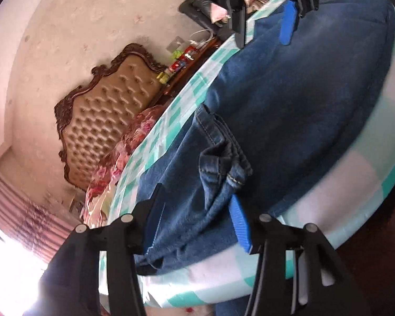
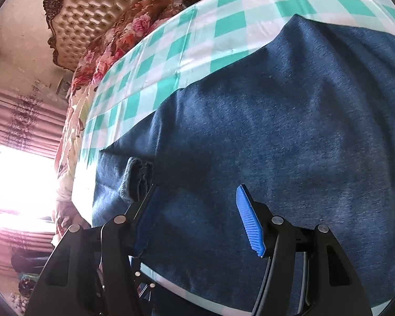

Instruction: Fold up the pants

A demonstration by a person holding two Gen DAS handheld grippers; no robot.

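Note:
Dark blue jeans (image 1: pixel 289 105) lie spread on a green and white checked cloth (image 1: pixel 368 163). My left gripper (image 1: pixel 197 218) is open just above the near end of the jeans, where a bunched hem (image 1: pixel 223 163) lies between its blue pads. My right gripper (image 2: pixel 200 216) is open over the flat denim (image 2: pixel 289 131), with a small hem fold (image 2: pixel 138 181) by its left finger. The right gripper also shows at the top of the left wrist view (image 1: pixel 266 18), open above the far part of the jeans.
A tufted brown headboard (image 1: pixel 105 113) with a dark carved frame stands against the wall. A floral quilt (image 2: pixel 113 44) lies beside the checked cloth. A dark cabinet with small items (image 1: pixel 181 60) stands behind. A bright window with pink curtains (image 2: pixel 13 179) is at the left.

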